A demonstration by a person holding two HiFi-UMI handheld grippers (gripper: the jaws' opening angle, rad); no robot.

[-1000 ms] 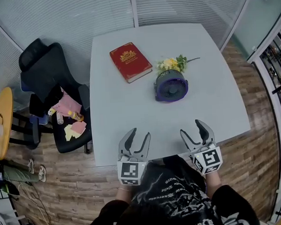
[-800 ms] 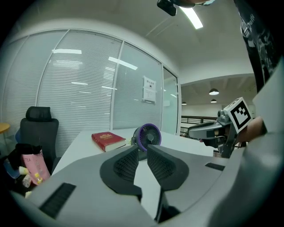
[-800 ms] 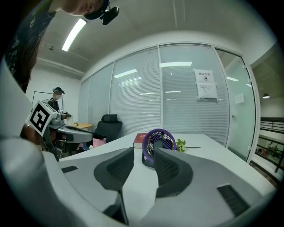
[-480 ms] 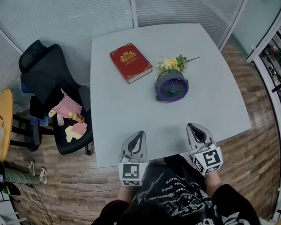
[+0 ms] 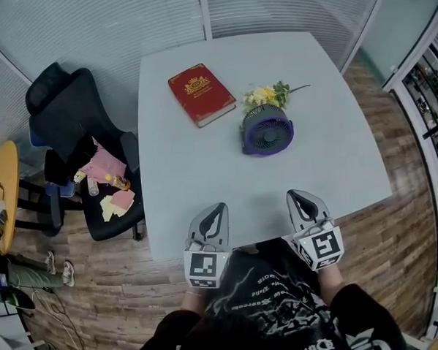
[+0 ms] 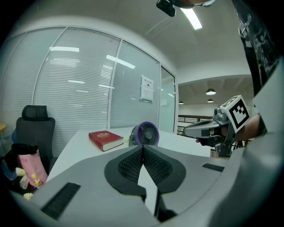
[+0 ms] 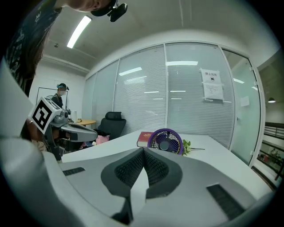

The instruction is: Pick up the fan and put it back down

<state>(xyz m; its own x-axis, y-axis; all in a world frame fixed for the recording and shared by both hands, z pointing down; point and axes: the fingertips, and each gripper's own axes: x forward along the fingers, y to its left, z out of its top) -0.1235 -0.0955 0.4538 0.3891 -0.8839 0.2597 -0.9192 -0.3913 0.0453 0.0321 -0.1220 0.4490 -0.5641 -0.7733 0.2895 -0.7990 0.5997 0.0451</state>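
A small purple fan point(image 5: 266, 130) stands upright near the middle of the white table point(image 5: 204, 171), its grille facing me. It also shows in the left gripper view as the fan point(image 6: 145, 133) and in the right gripper view as the fan point(image 7: 165, 142), straight past the jaws. My left gripper point(image 5: 219, 208) and right gripper point(image 5: 296, 196) hover over the table's near edge, well short of the fan. Both are shut with nothing between the pads.
A red book point(image 5: 201, 95) lies on the table behind and left of the fan. A sprig of yellow flowers point(image 5: 272, 96) lies just behind the fan. A black office chair point(image 5: 78, 141) with clutter stands left of the table. Glass walls with blinds close off the far side.
Both grippers' jaws stood open one second ago and are now closed. The right gripper has shifted slightly up and left in the picture. The fan has not moved.
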